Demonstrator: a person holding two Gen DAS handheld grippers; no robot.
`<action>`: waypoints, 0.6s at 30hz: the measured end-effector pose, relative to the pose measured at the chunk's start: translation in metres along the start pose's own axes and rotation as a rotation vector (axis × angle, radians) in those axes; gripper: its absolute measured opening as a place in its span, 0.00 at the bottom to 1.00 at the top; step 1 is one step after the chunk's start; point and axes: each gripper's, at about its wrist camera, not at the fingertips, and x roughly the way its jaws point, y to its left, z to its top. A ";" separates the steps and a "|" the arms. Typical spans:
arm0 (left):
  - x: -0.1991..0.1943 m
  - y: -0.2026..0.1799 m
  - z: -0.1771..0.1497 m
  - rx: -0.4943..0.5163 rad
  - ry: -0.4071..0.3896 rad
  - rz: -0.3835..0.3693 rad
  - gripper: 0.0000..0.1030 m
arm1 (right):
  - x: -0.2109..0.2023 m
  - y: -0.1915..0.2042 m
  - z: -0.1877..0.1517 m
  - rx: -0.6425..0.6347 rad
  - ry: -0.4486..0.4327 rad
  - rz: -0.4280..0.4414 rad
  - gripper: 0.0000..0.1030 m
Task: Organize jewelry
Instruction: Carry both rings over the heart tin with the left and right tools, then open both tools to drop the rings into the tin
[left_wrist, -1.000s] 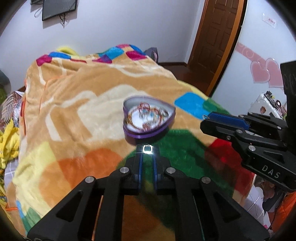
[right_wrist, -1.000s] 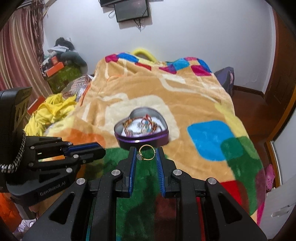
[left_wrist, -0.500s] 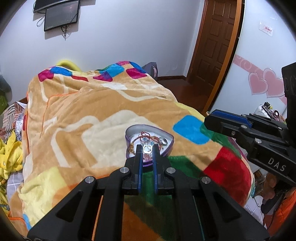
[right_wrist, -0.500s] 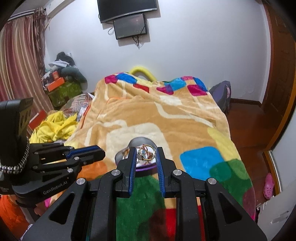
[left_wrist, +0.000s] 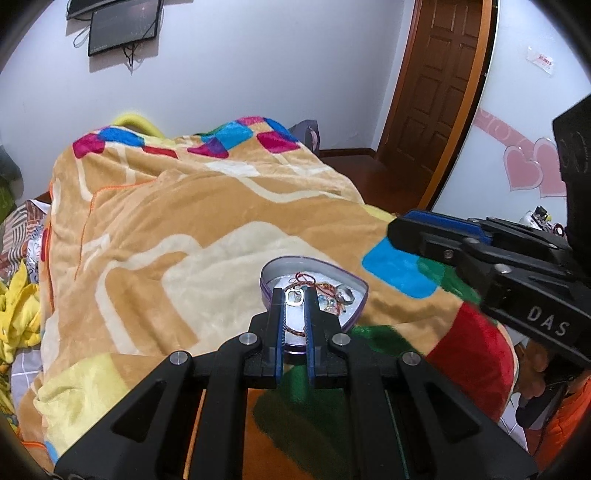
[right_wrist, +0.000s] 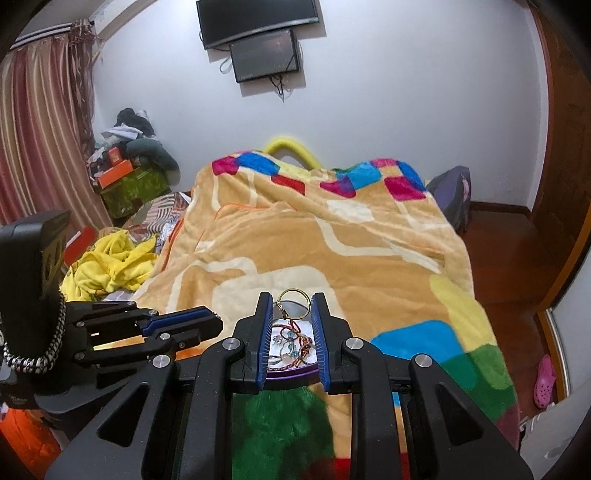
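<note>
A purple heart-shaped tin (left_wrist: 274, 268) lies open on the patchwork blanket, with several bracelets and beads tangled inside. My left gripper (left_wrist: 294, 296) hovers over its near side, shut on a small silver square ring (left_wrist: 294, 292). In the right wrist view the tin (right_wrist: 288, 374) shows between the fingers of my right gripper (right_wrist: 293, 301), which is shut on a thin gold ring (right_wrist: 293, 290) held upright at the tips. The right gripper (left_wrist: 480, 251) is close on the right of the left one, and the left gripper (right_wrist: 177, 325) sits beside it at the same height.
The fleece blanket (right_wrist: 332, 240) covers the whole bed. Yellow clothes (right_wrist: 110, 266) lie at its left edge, with boxes and a clothes pile (right_wrist: 129, 166) behind them. A wooden door (left_wrist: 436, 85) and bare floor (right_wrist: 517, 258) are to the right. A pink shoe (right_wrist: 545, 380) is on the floor.
Both views have lifted, showing more wall. The tin, ahead of the fingertips before, now sits under and behind both pairs of tips. Both rings stay gripped.
</note>
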 end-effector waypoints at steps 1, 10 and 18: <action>0.004 0.001 -0.001 -0.001 0.009 0.000 0.08 | 0.006 -0.001 -0.001 0.003 0.015 0.005 0.18; 0.028 0.005 -0.010 -0.012 0.071 -0.018 0.08 | 0.044 -0.011 -0.011 0.030 0.138 0.048 0.19; 0.031 0.008 -0.011 -0.024 0.081 -0.043 0.08 | 0.058 -0.015 -0.016 0.036 0.204 0.067 0.19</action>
